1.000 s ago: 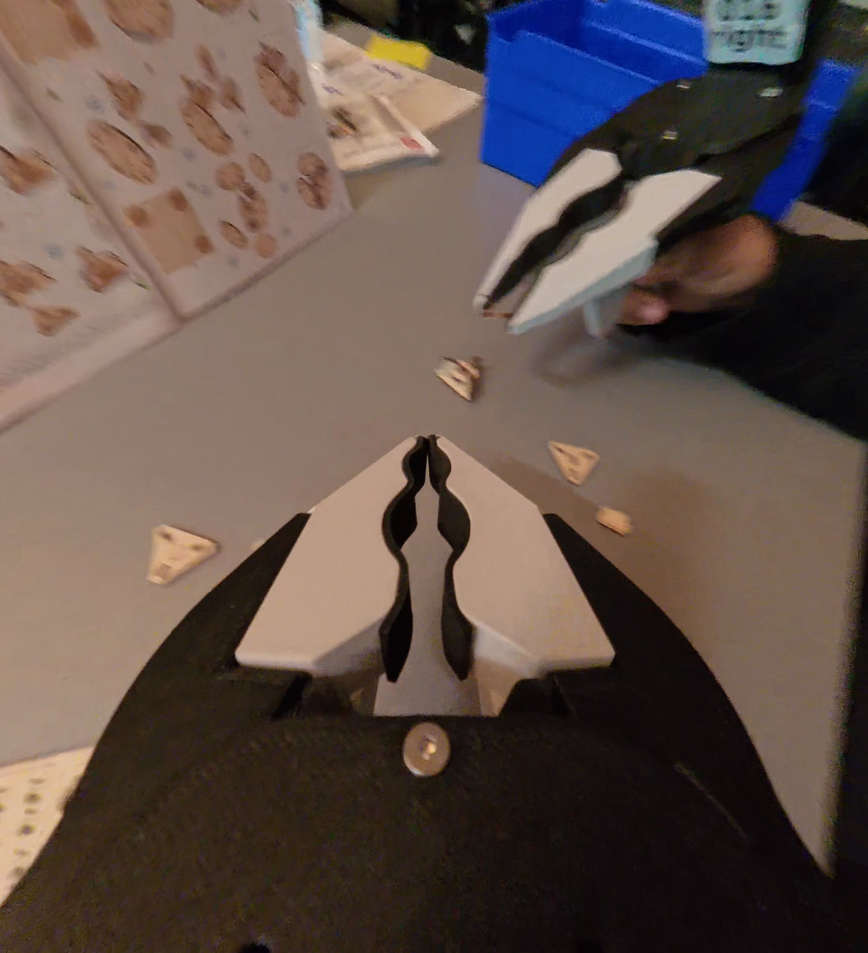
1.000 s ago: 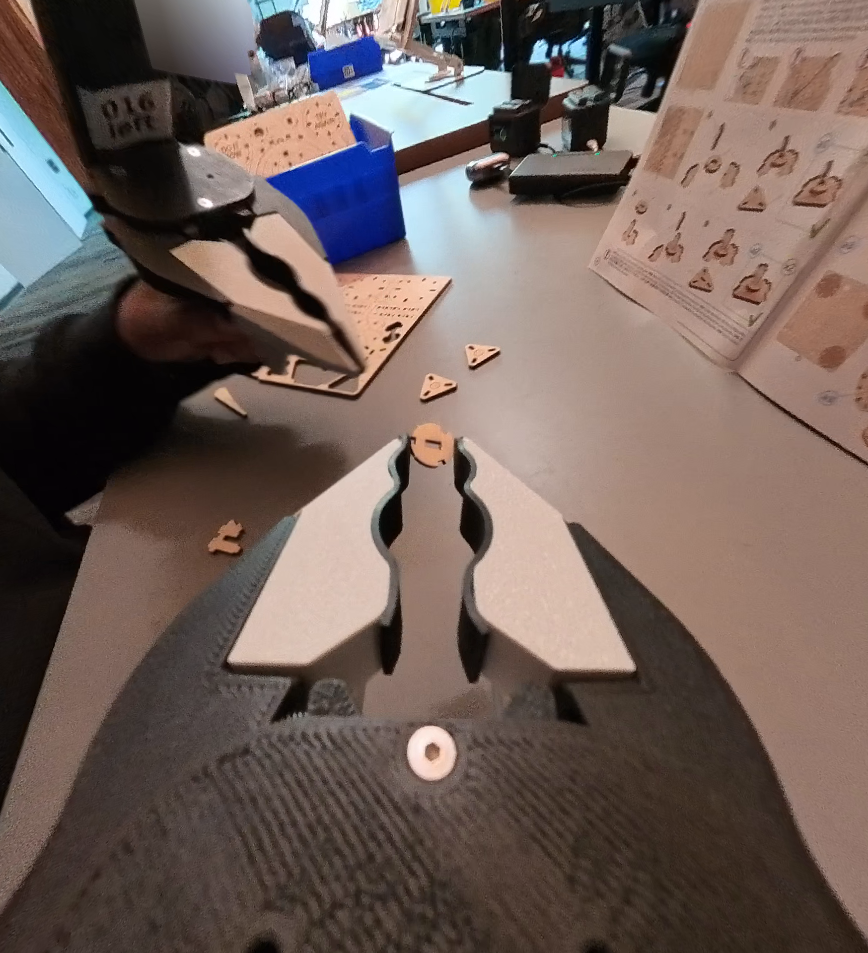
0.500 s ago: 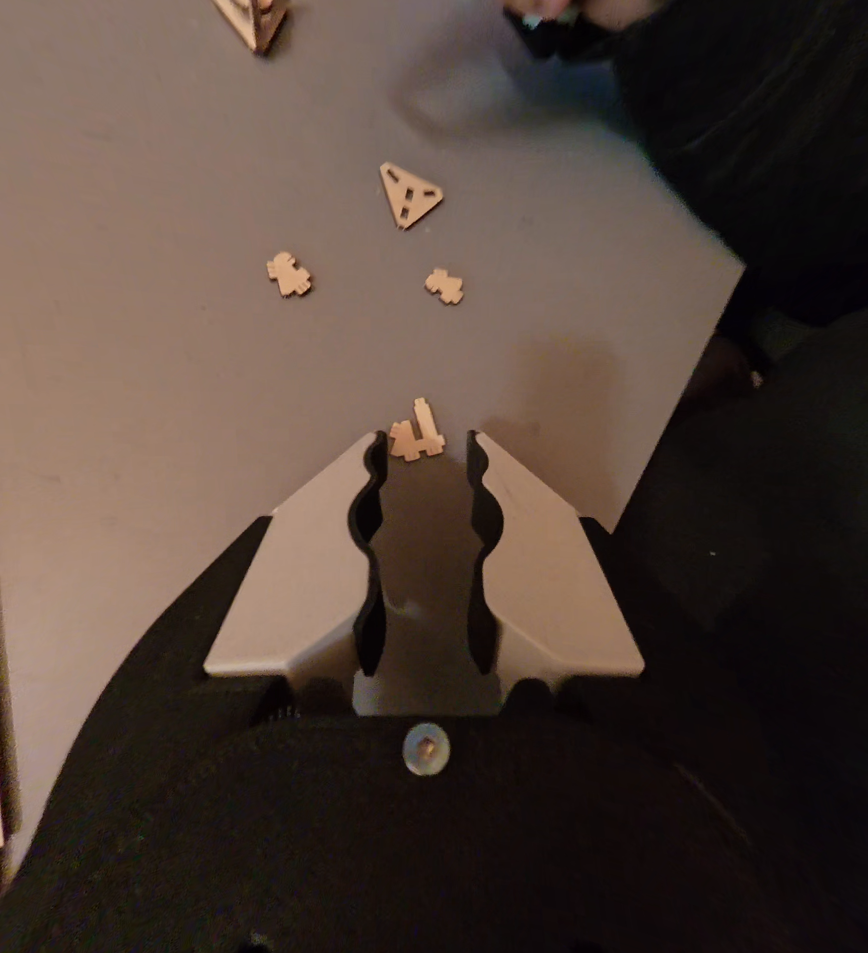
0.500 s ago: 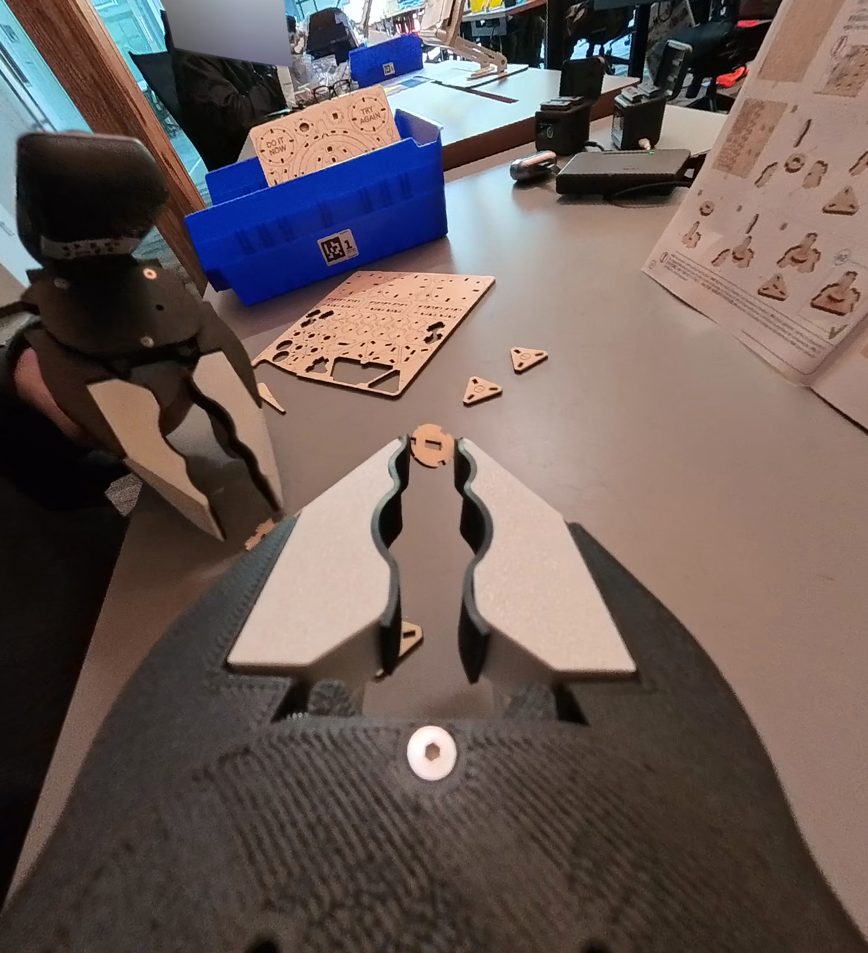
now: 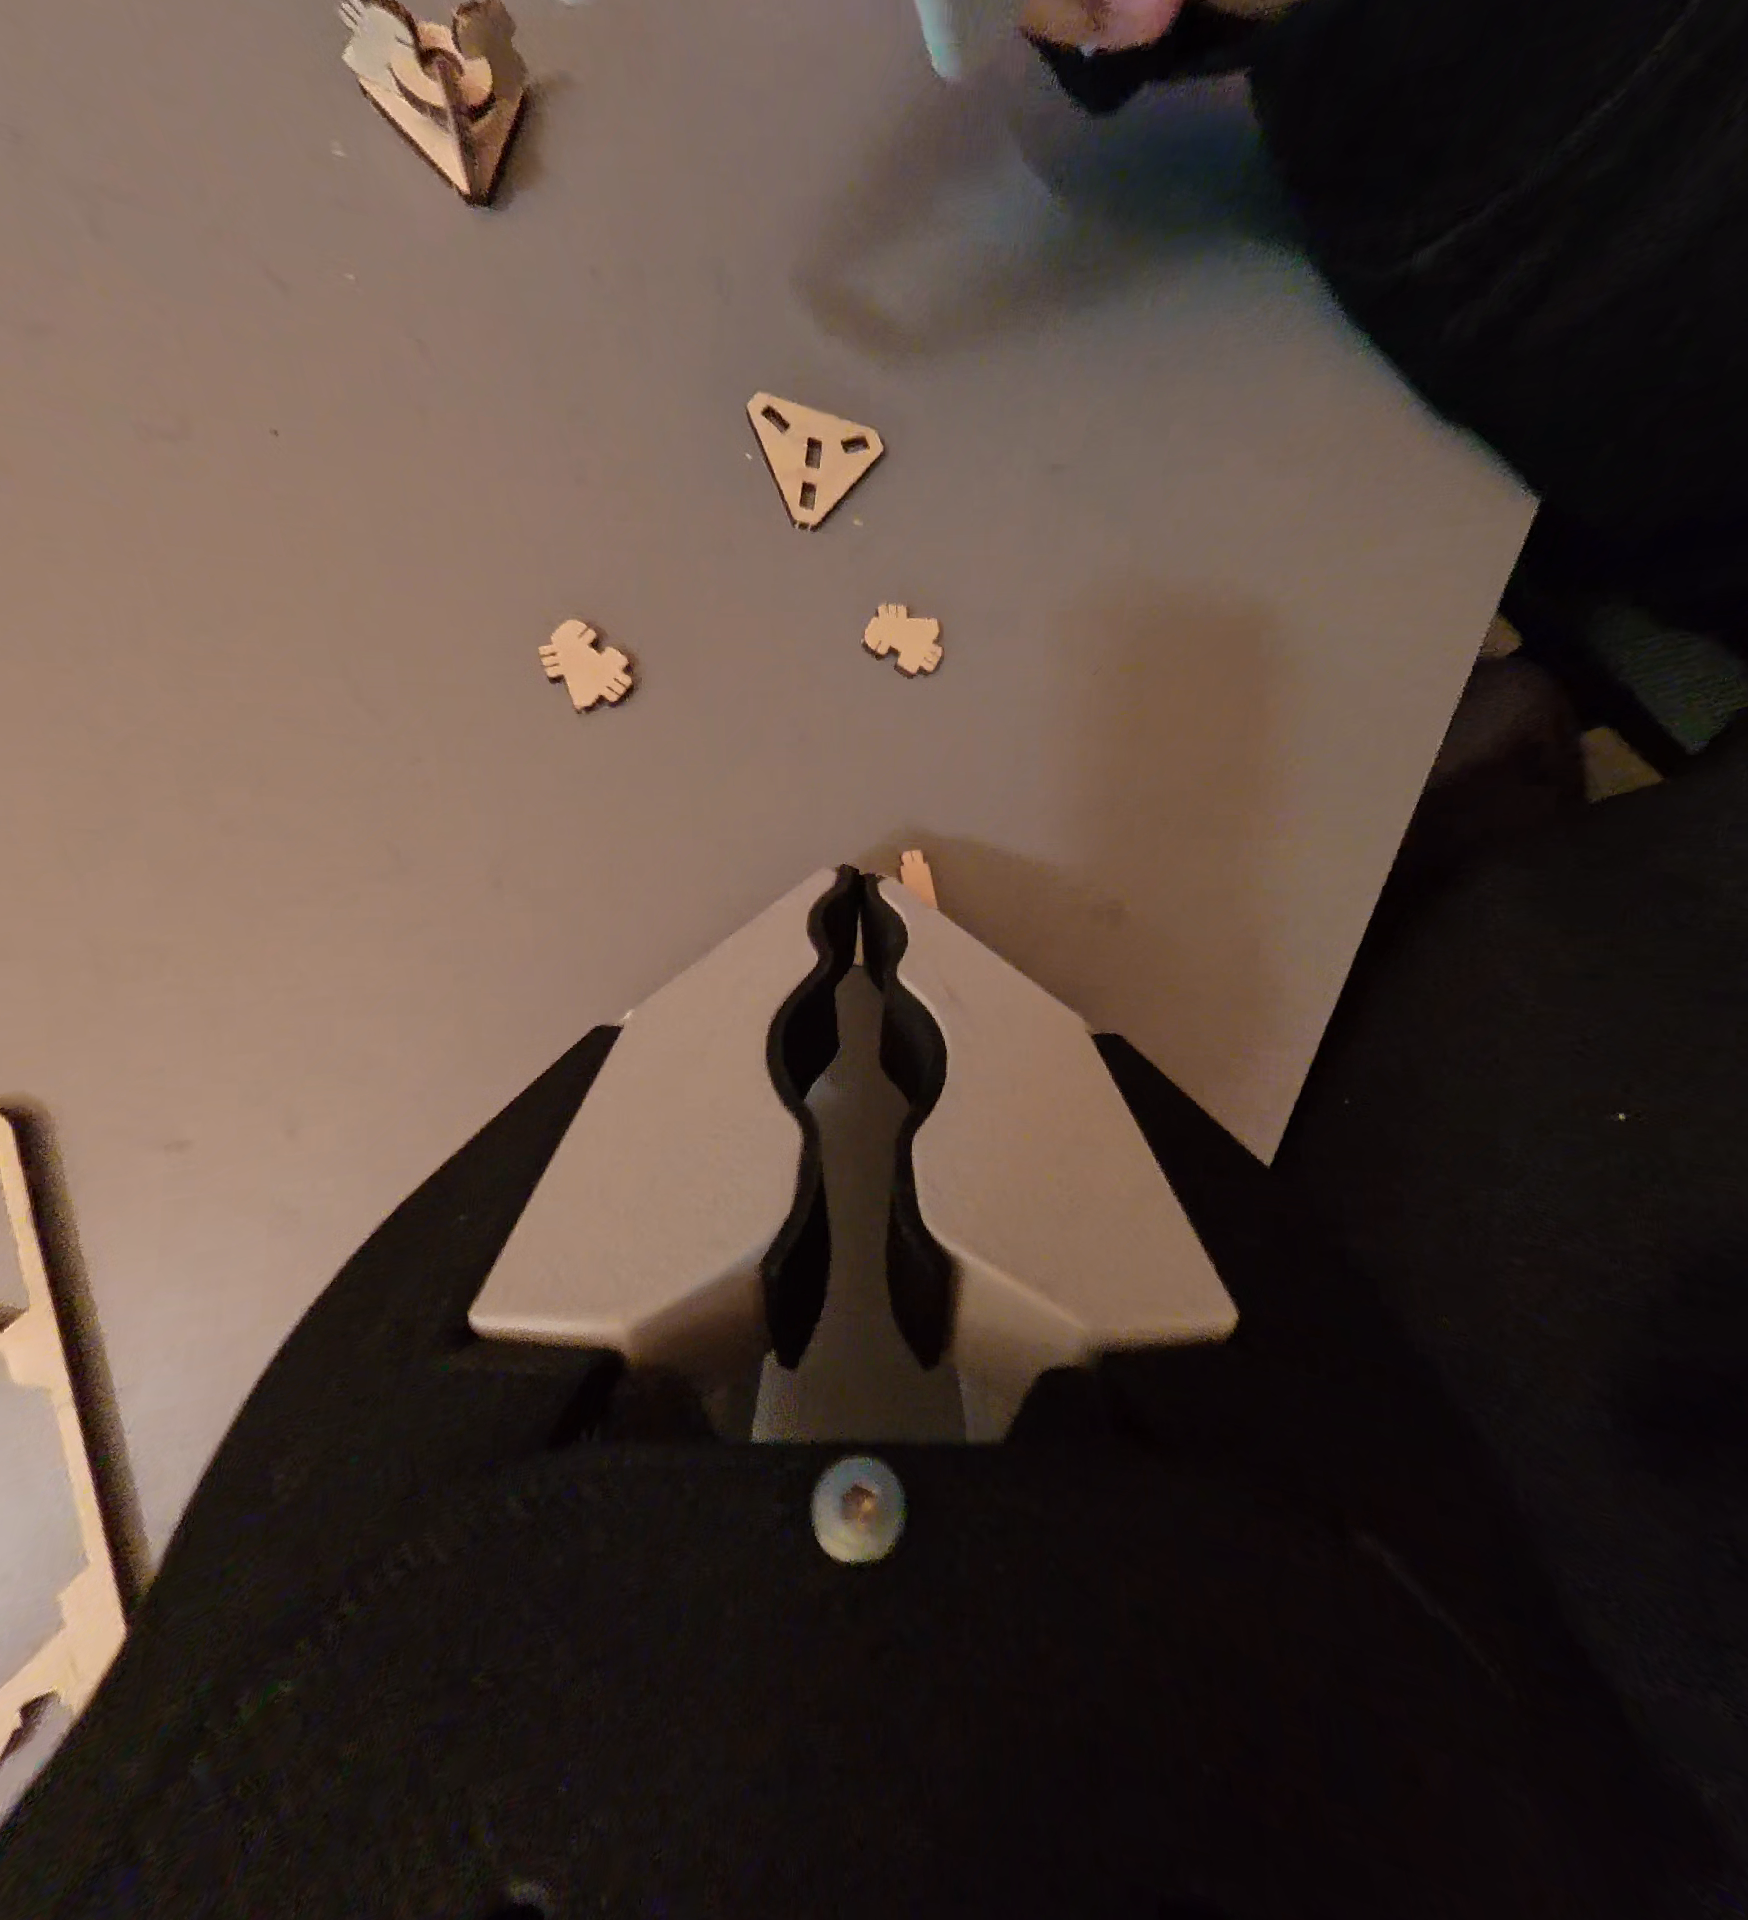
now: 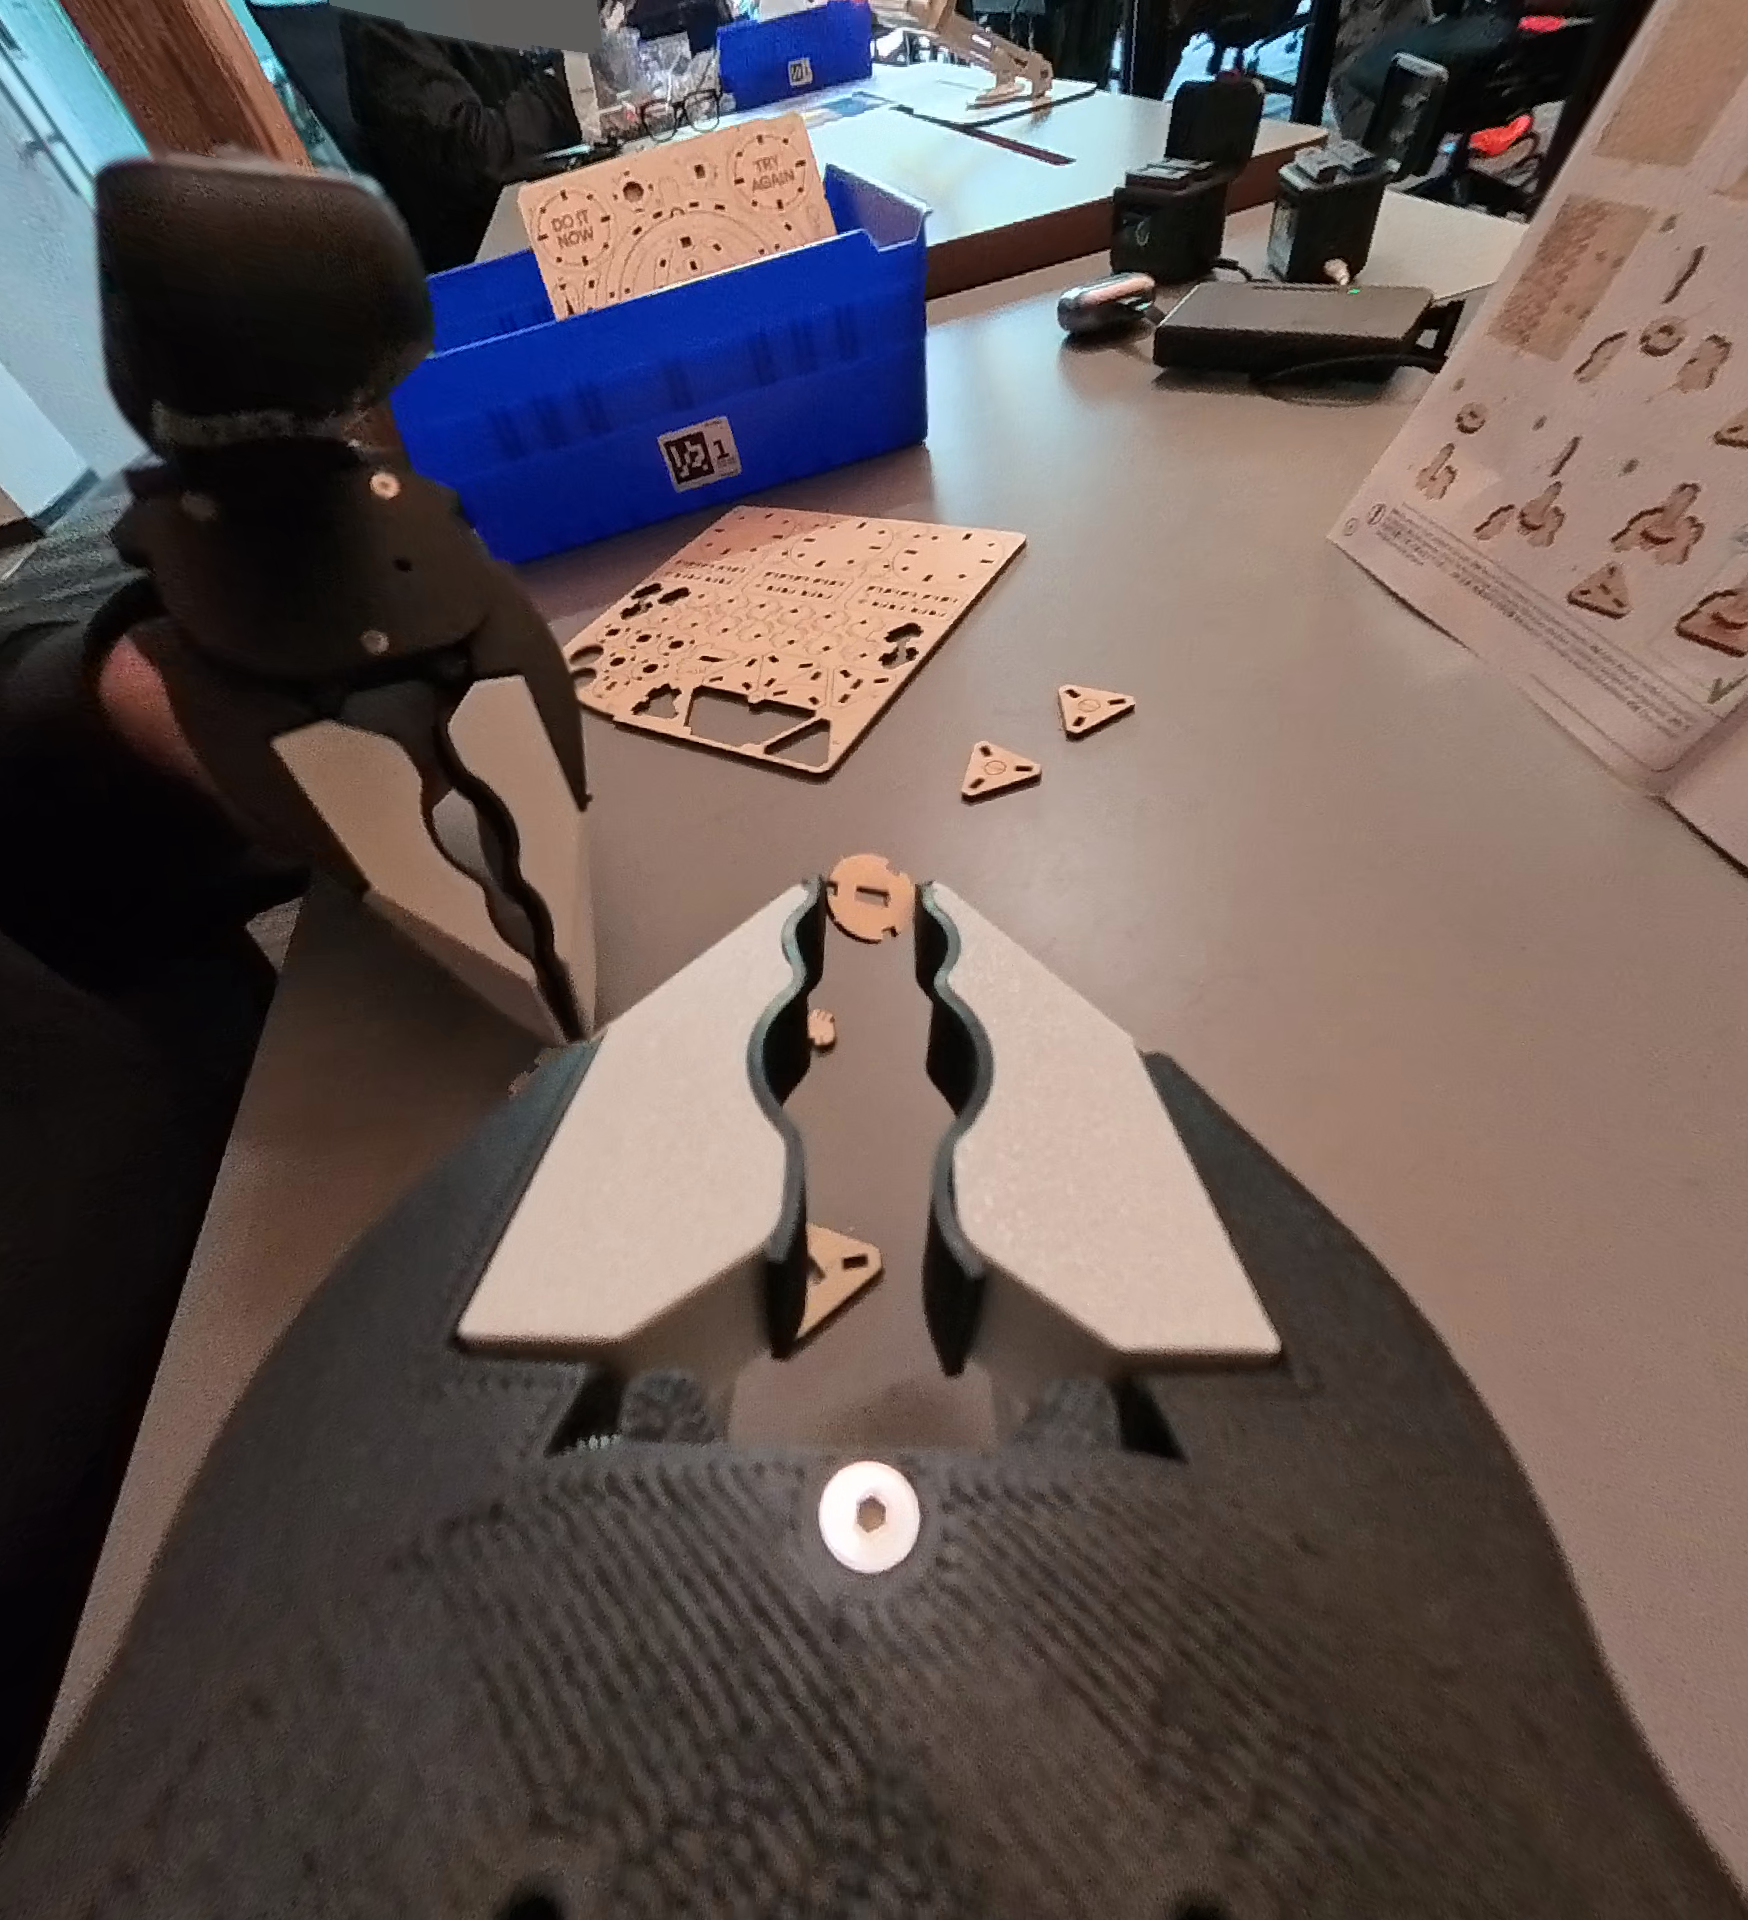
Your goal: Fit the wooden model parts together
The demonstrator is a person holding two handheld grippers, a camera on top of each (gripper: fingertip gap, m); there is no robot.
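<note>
Between right gripper (image 6: pixel 868 902) pads: wooden disc (image 6: pixel 870 896)

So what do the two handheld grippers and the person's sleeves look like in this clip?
Both grippers, left and right, have black textured bodies, pale grey wedge-shaped fingers with wavy black pads, and a single screw at the finger base. The left gripper has a bulbous black top with a labelled band. The sleeve is dark. No cables are visible.

Bin (image 6: pixel 662 343) behind the parts sheet (image 6: pixel 797 634); two triangles (image 6: pixel 1000 771) right of it; instruction sheet (image 6: pixel 1628 416) probably propped, far right.
</note>
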